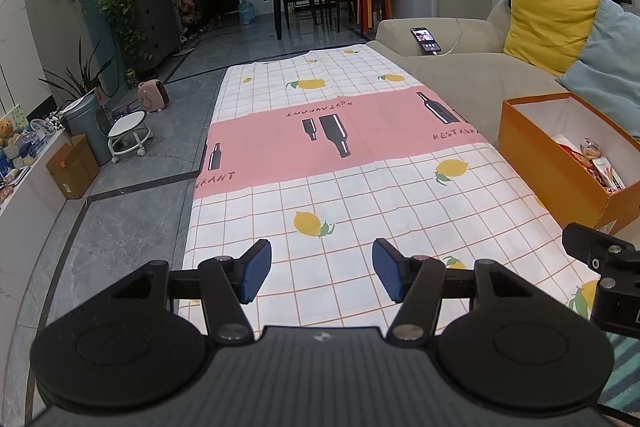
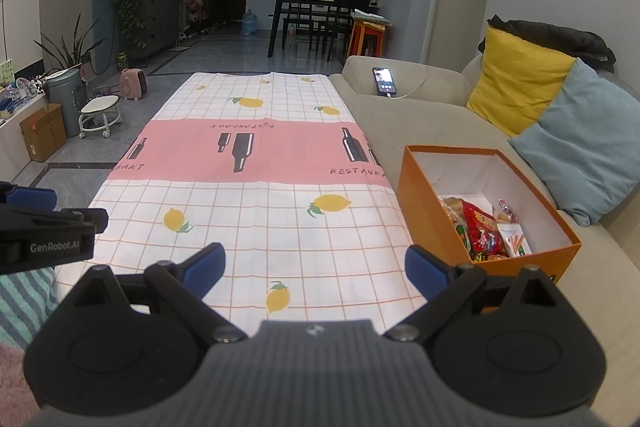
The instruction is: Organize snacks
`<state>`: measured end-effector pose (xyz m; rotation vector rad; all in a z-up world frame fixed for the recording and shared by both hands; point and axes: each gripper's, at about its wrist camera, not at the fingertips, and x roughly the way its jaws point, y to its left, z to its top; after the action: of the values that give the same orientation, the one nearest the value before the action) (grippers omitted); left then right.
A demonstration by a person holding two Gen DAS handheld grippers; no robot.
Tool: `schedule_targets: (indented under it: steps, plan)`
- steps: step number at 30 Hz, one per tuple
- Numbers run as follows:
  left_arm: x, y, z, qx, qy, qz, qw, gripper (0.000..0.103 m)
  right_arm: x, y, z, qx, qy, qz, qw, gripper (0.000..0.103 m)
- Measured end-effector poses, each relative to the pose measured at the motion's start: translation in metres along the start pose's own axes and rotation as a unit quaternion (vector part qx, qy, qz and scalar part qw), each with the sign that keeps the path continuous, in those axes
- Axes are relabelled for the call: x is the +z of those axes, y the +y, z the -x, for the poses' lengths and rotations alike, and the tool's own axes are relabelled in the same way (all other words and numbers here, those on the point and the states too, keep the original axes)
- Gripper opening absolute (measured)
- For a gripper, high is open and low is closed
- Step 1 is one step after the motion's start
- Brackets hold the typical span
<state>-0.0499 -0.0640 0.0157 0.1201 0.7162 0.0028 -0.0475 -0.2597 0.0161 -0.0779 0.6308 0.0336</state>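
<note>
We are looking down the long table, covered by a white checked cloth with yellow lemons and a pink band printed with black bottles (image 1: 320,155). Our left gripper (image 1: 322,273) hovers above the near end of that cloth, its blue-padded fingers (image 1: 256,269) spread apart with nothing between them, only lemon print below. Our right gripper (image 2: 314,269) hangs beside it, blue pads (image 2: 424,273) likewise wide and released, gripping nothing.

And here is what we care about: the orange cardboard box with a white inside (image 2: 424,203) sits on the beige sofa seat (image 2: 420,123), just beside the right edge of the table. The snack packets (image 2: 484,231) lie bunched in the box's near end: a red bag in the middle, a white packet with stick pictures beside it, and a few small wrapped pieces behind. The far half of the box shows bare white floor. From the left camera we catch the same box (image 1: 556,163) off to the right, with the packets (image 1: 596,159) visible over its wall.

Further along the sofa, a phone with a lit screen (image 2: 385,81) leans against the armrest on a white cable. A yellow cushion (image 2: 516,91) and a pale blue cushion (image 2: 588,143) rest against the backrest behind the box.
</note>
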Motion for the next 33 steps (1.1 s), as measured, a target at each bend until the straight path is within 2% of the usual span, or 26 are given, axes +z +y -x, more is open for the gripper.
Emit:
schedule_targets:
  steps: [33]
  plan:
    - [0.0009,-0.0009,0.0006,-0.001,-0.002,0.000,1.0000,0.068,-0.0006,0.0007,-0.0010,0.000,0.002,-0.001,1.000,0.094]
